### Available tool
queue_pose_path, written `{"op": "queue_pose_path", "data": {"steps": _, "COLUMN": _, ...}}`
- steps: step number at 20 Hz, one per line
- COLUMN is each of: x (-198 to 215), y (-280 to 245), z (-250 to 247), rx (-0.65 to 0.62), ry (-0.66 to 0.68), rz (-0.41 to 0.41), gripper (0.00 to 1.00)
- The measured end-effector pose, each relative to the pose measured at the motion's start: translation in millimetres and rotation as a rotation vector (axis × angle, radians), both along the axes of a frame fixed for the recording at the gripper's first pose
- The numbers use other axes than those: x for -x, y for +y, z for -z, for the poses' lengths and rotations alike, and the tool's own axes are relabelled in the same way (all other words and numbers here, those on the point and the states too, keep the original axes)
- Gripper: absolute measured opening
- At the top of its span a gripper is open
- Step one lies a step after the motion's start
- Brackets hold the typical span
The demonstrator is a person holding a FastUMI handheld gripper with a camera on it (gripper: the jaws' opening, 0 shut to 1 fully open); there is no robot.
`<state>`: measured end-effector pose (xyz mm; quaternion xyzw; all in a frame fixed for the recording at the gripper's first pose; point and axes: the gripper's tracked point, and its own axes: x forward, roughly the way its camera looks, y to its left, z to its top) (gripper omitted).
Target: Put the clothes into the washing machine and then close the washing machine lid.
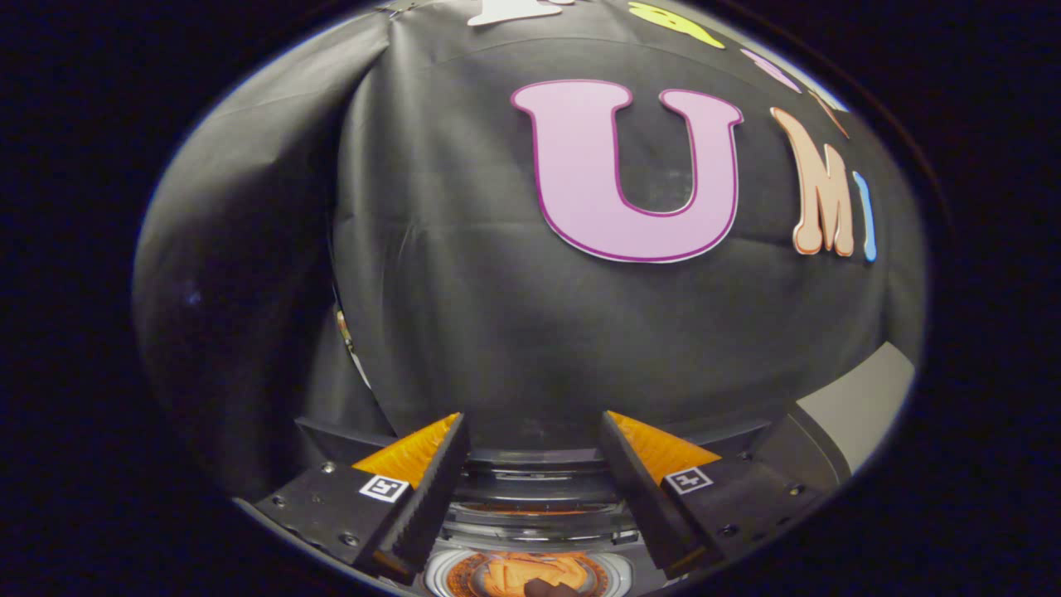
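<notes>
gripper (530,464): fingers apart, empty | washing machine drum (530,572) below between them, orange clothes (530,572) inside (likely dropped) | lid: unclear

You're in a staged booth, not a real laundry room: black cloth wall (514,332) hung behind a top-loading washing machine (535,485), grey floor (866,402) showing beside it.

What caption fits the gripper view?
Open gripper above washing machine, orange clothes in the drum below.
</notes>
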<state>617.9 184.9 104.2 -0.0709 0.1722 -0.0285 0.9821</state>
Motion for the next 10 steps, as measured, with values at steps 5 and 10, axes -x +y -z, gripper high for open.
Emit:
{"op": "queue_pose_path", "data": {"steps": 5, "x": 12, "y": 0, "z": -1, "rx": -0.009, "ry": 0.043, "rz": -0.006, "gripper": 0.97}}
{"op": "queue_pose_path", "data": {"steps": 10, "x": 31, "y": 2, "z": 0, "rx": -0.014, "ry": 0.093, "rz": -0.030, "gripper": 0.97}}
